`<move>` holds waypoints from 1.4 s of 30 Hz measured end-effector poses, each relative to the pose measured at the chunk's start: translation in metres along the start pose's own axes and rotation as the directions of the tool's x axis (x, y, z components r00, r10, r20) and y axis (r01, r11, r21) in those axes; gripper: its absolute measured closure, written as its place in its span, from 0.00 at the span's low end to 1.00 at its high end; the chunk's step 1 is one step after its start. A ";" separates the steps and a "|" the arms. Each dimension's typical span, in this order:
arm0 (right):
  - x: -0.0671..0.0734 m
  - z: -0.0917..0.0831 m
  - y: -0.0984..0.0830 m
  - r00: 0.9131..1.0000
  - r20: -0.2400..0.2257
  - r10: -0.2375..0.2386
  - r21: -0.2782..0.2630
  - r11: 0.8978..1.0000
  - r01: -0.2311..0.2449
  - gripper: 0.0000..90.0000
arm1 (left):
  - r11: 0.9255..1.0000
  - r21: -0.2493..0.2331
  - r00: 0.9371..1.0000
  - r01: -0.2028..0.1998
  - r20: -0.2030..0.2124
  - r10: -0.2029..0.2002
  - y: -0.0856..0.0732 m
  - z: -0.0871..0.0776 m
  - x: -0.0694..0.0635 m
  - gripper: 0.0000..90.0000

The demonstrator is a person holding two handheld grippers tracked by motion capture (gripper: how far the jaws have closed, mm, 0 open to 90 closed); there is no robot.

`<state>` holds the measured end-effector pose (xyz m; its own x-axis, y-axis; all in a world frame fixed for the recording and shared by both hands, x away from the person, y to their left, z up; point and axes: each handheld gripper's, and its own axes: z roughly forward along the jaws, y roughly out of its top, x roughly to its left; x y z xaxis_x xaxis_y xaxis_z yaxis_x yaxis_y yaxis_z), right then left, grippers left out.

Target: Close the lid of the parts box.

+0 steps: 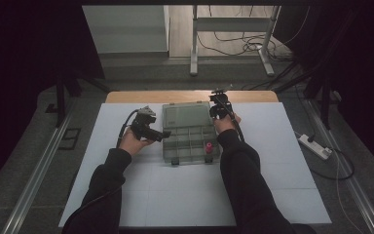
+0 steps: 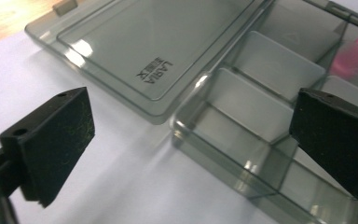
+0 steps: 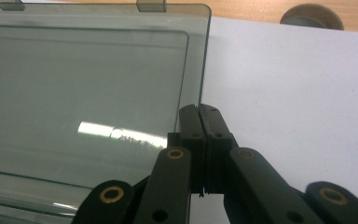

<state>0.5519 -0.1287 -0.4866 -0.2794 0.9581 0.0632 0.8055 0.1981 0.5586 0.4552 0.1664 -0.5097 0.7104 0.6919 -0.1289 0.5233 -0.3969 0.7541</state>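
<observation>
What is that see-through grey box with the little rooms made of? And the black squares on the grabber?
The see-through grey compartment box looks like hard, smooth, tinted plastic: it is glossy, light glints on its open flat lid, and you can see through its walls. The black square pads on the left gripper look like matte, soft rubber or foam, speckled with dust; I can't be sure which.

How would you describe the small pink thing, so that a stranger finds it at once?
Start at the white table, then find the clear grey box lying open between the two hands. The pink thing stands in its near right compartment, the only bright colour there.
</observation>
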 end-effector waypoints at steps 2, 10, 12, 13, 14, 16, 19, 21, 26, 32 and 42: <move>0.000 -0.002 0.000 1.000 -0.004 0.000 -0.012 1.000 0.000 0.99 | 1.000 -0.002 1.000 0.012 -0.010 -0.012 0.000 0.000 0.004 0.06; -0.002 -0.010 -0.001 1.000 -0.024 0.009 -0.041 0.999 -0.010 0.99 | 1.000 -0.003 0.999 0.011 -0.042 -0.012 0.003 -0.003 0.015 0.34; -0.002 -0.011 -0.001 1.000 -0.023 0.004 -0.046 0.999 -0.005 0.99 | 1.000 -0.011 0.998 0.023 -0.057 -0.023 0.004 -0.005 0.019 0.43; -0.002 -0.012 -0.001 1.000 -0.024 0.004 -0.046 0.999 -0.005 0.99 | 0.999 -0.012 0.998 0.041 -0.055 -0.041 0.005 -0.005 0.023 0.46; -0.002 -0.012 -0.001 1.000 -0.026 0.005 -0.053 0.999 -0.006 0.99 | 0.999 -0.013 0.997 0.053 -0.058 -0.053 0.006 -0.005 0.025 0.49; -0.002 -0.014 -0.001 1.000 -0.029 0.008 -0.060 0.998 -0.009 0.99 | 0.998 -0.004 0.996 0.062 -0.063 -0.063 0.006 -0.004 0.030 0.61; -0.002 -0.016 -0.002 0.999 -0.032 0.003 -0.069 0.998 -0.005 0.99 | 0.996 0.024 0.994 0.085 -0.069 -0.084 0.005 0.001 0.037 0.80; -0.001 -0.016 -0.002 0.999 -0.032 0.002 -0.075 0.997 -0.004 0.99 | 0.994 0.040 0.993 0.099 -0.067 -0.096 0.003 0.006 0.039 0.91; -0.001 -0.017 -0.002 0.999 -0.032 0.003 -0.084 0.996 -0.005 0.99 | 0.988 0.081 0.990 0.131 -0.069 -0.125 -0.001 0.022 0.044 0.99; 0.000 -0.018 -0.003 0.999 -0.033 0.003 -0.093 0.996 -0.006 0.99 | 0.985 0.089 0.988 0.150 -0.062 -0.145 0.000 0.034 0.045 0.99; 0.001 -0.022 -0.003 1.000 -0.029 -0.004 -0.101 0.995 0.001 0.99 | 0.981 0.054 0.982 0.188 -0.039 -0.186 0.007 0.050 0.047 0.99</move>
<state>0.5376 -0.1328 -0.4699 -0.2975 0.9510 0.0848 0.7485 0.1771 0.6390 0.5158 0.1663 -0.5427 0.5816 0.7768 -0.2417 0.6725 -0.2918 0.6802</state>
